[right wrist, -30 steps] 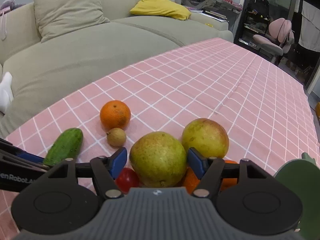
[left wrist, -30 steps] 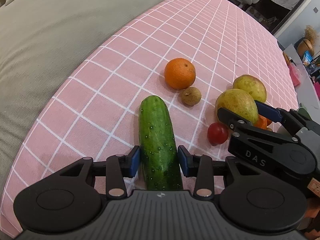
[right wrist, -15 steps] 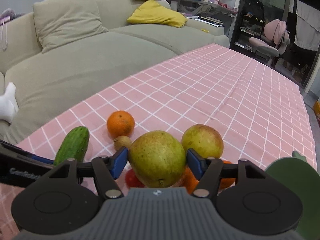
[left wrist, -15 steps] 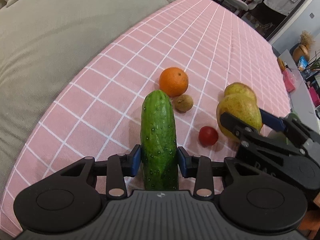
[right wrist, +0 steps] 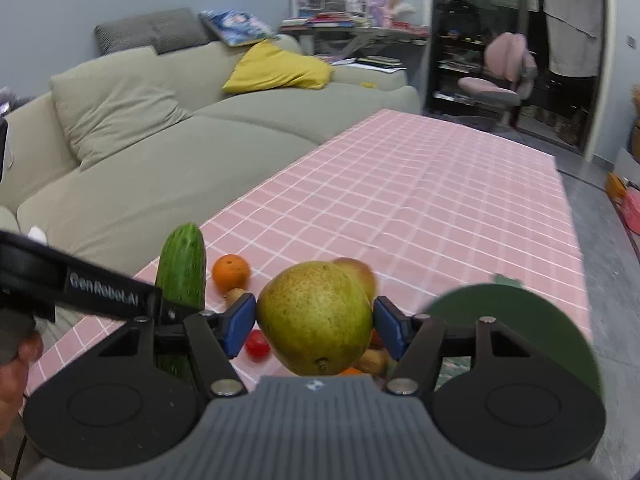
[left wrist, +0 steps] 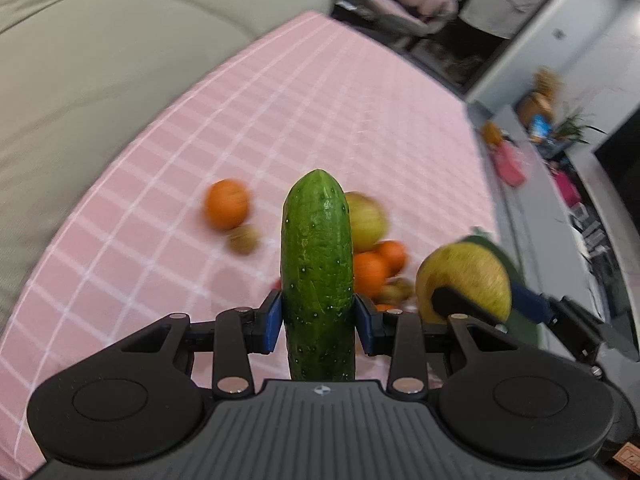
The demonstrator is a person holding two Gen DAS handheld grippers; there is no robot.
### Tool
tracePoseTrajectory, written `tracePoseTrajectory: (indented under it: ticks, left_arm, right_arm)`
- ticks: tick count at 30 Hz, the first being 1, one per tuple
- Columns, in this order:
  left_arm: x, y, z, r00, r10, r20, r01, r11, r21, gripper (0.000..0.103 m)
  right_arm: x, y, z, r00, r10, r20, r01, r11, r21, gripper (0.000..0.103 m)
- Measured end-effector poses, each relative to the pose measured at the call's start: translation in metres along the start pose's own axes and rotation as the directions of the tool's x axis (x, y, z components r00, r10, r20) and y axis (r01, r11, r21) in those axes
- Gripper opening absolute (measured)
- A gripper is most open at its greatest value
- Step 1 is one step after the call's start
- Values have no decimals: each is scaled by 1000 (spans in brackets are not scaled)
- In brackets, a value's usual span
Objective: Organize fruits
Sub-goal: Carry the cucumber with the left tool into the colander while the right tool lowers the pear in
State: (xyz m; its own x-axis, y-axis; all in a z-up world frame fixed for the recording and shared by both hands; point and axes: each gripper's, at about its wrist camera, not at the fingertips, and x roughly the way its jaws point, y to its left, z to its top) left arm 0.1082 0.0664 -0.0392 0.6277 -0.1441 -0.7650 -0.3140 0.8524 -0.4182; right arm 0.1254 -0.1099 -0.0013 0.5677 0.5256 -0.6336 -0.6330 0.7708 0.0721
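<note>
The left gripper [left wrist: 318,322] clamped the cucumber [left wrist: 318,276], long axis pointing away, above the bench [right wrist: 420,200], while the right gripper [right wrist: 316,326] held the pear [right wrist: 316,316], the green plate [right wrist: 520,320] just right.

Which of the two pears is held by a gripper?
The green-yellow pear, clamped between the blue pads of the right gripper and lifted. The other pear, with a reddish blush, lies behind it on the pink tablecloth.

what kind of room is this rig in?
Most likely a home living room: a beige sofa with a yellow cushion beside the pink checked tablecloth, and a cluttered desk with a pink chair behind.
</note>
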Motion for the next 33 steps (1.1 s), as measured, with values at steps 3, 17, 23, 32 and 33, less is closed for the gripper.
tracePoseTrajectory:
  ticks: [3, 17, 23, 32, 33]
  left_arm:
    - [-1, -25, 3, 999, -49, 1, 49, 998, 51, 42]
    - [47, -112, 23, 955, -283, -87, 292, 948, 129, 42]
    - [82, -124, 19, 962, -243, -122, 259, 955, 142, 42]
    - [111, -130, 2, 979, -113, -169, 151, 962, 226, 42]
    - [113, -130, 2, 977, -113, -179, 152, 964, 219, 42]
  right_arm:
    - [-20, -18, -3, 1000, -27, -2, 27, 999, 23, 62]
    - [-46, -101, -26, 986, -144, -85, 149, 987, 66, 62]
    - [-28, -121, -30, 981, -129, -145, 141, 987, 75, 62]
    - [13, -132, -39, 948, -69, -311, 68, 998, -13, 62]
    - [16, -133, -39, 943, -62, -328, 59, 998, -20, 62]
